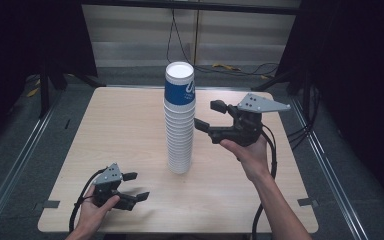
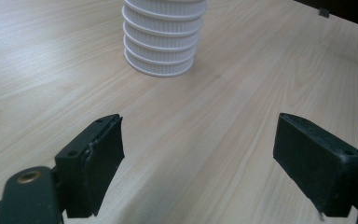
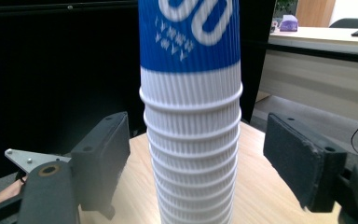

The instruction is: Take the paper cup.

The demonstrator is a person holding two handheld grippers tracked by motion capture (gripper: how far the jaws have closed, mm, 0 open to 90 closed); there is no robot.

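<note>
2 hand-held grippers gape wide, holding nothing: the right hand-held gripper (image 1: 211, 115) at 3 o'clock beside the paper cup stack (image 1: 179, 120), the left hand-held gripper (image 1: 136, 186) at 7 o'clock on the bench (image 1: 125, 125).

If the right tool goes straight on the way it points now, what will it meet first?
Most likely the stack of paper cups: it stands centred between the open jaws of the right tool, just ahead, below the blue top cup. Exact depth is unclear.

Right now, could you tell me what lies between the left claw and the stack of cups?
Nothing: the left gripper view shows bare wooden table between the open left claw and the stack of cups.
</note>
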